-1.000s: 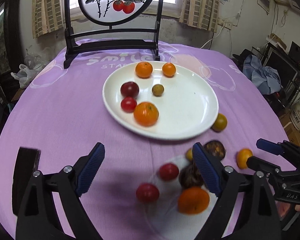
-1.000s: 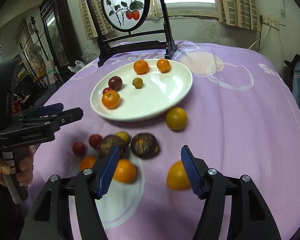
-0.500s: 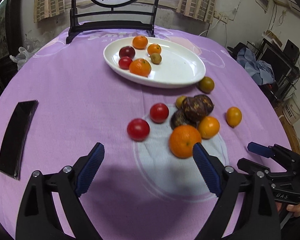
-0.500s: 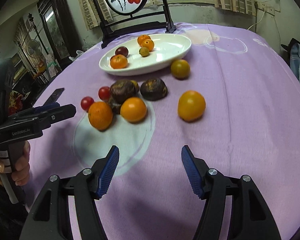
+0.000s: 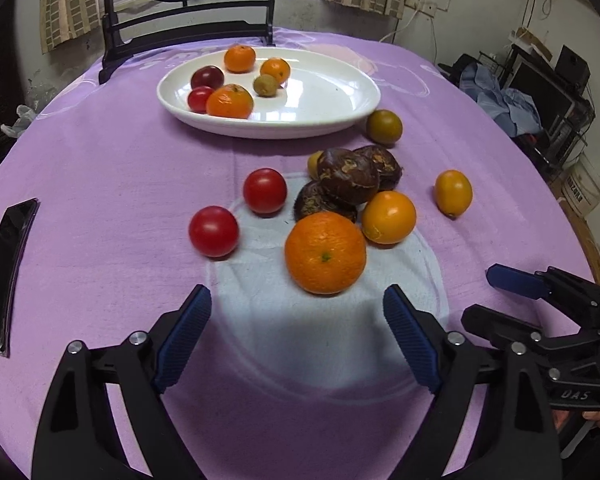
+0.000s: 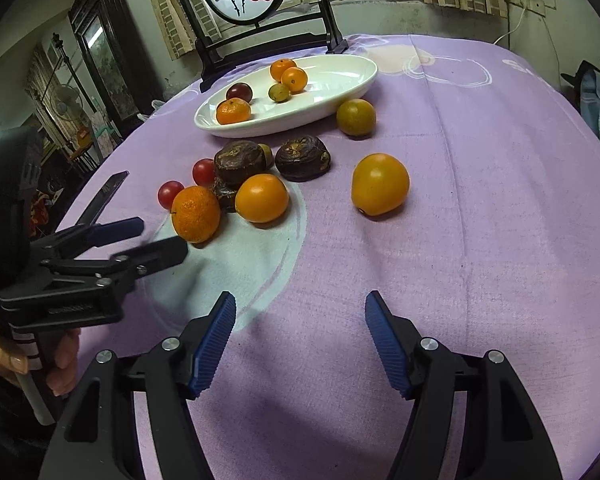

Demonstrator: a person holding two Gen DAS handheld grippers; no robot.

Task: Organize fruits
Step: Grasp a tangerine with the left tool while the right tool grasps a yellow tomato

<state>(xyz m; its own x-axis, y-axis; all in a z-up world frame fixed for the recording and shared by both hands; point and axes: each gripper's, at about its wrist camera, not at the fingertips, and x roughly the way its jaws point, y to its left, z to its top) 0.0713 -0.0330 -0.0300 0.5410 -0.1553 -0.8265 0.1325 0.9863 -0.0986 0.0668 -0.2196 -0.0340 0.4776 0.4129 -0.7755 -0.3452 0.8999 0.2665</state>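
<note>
My left gripper [image 5: 296, 316] is hovering with jaws apart and just narrowing, nothing between them; my right gripper [image 6: 300, 320] has jaws just widening, also empty. Beyond them a large round orange [image 5: 325, 253] is lying on the purple tablecloth [image 5: 100, 184], touching dark wrinkled fruits [image 5: 347, 176]. Farther back, the white oval plate [image 5: 340, 96] is holding several small fruits.

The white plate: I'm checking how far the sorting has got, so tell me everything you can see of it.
The white plate is a wide, shallow, glossy dish that looks like ceramic. It sits flat on the purple tablecloth at the far side, in front of a dark wooden stand. Six small fruits lie in its left half: three oranges, two dark red ones and a small greenish one; the right half is bare. A greenish-yellow fruit lies on the cloth just off its right rim; whether they touch is unclear. Neither claw is near it.
</note>
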